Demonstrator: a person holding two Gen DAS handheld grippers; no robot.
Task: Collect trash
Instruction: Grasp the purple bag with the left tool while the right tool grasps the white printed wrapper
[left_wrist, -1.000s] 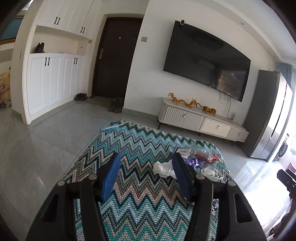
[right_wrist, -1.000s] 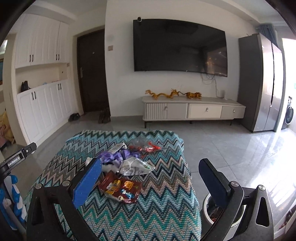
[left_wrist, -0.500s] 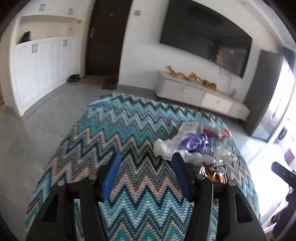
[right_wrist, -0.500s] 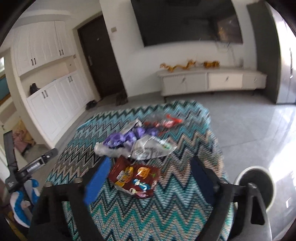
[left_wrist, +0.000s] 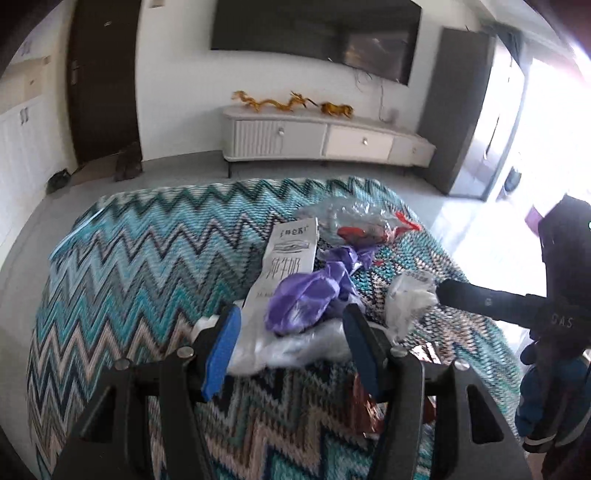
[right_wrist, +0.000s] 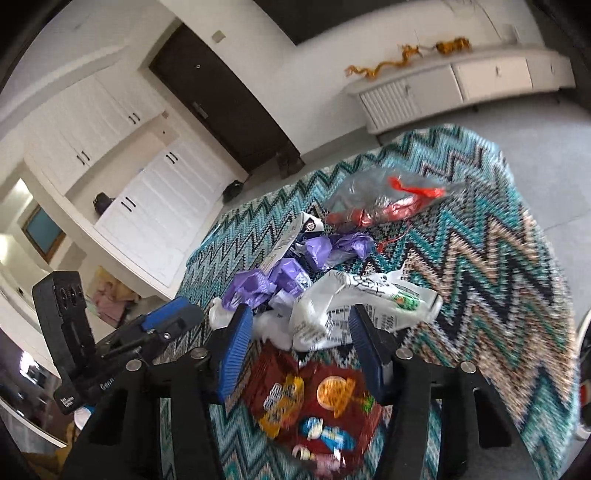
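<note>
A pile of trash lies on a zigzag-patterned table cover (left_wrist: 140, 266). My left gripper (left_wrist: 291, 343) is open, its fingers on either side of a clear plastic wrapper (left_wrist: 295, 347), with a purple bag (left_wrist: 310, 291) and a white carton (left_wrist: 288, 258) just beyond. My right gripper (right_wrist: 301, 345) is open around a white printed plastic bag (right_wrist: 354, 306), above a red snack packet (right_wrist: 317, 402). A clear bag with red contents (right_wrist: 388, 199) lies at the far end; it also shows in the left wrist view (left_wrist: 354, 221). The right gripper's finger (left_wrist: 480, 299) touches a white bag (left_wrist: 406, 299) in the left wrist view.
A white TV cabinet (left_wrist: 325, 140) stands against the far wall under a TV. White cupboards (right_wrist: 155, 206) and a dark door (right_wrist: 229, 99) are on the left. The edge of a round bin (right_wrist: 583, 373) shows on the floor right of the table.
Both grippers have dropped down and moved forward to the trash pile. The right gripper's fingers have narrowed around the white bag. The left gripper now straddles the clear wrapper.
</note>
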